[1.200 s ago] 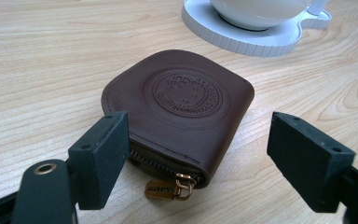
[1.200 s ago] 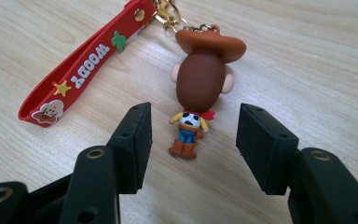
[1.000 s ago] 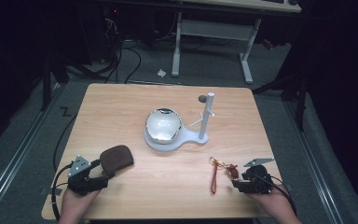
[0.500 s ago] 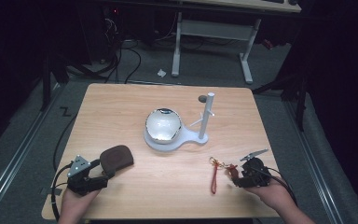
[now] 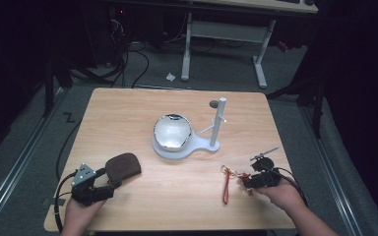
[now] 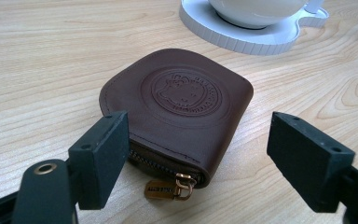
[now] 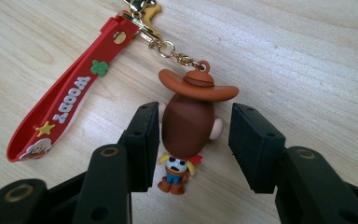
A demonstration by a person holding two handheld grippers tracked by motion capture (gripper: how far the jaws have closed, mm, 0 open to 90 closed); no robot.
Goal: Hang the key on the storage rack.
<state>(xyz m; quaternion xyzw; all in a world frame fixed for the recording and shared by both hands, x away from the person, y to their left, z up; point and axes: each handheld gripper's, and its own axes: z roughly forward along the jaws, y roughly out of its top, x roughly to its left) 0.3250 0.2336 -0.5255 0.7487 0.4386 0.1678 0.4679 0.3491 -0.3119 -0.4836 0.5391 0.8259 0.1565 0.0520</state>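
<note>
The right gripper (image 7: 193,144) has just been closing its jaws, half-narrowed around the cowboy figure (image 7: 188,126); the left pad touches its head, the right pad stands just clear. The figure's chain runs toward 11 o'clock to a red strap (image 7: 63,109). The left gripper (image 6: 193,158) gapes wide, the brown pouch (image 6: 179,107) lying at 12 o'clock between its jaws.

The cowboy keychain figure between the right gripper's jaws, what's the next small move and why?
Probably close the right gripper the rest of the way. Its jaws have just been closing, and the cowboy figure lies on the table between them, a gap left on one side.
</note>
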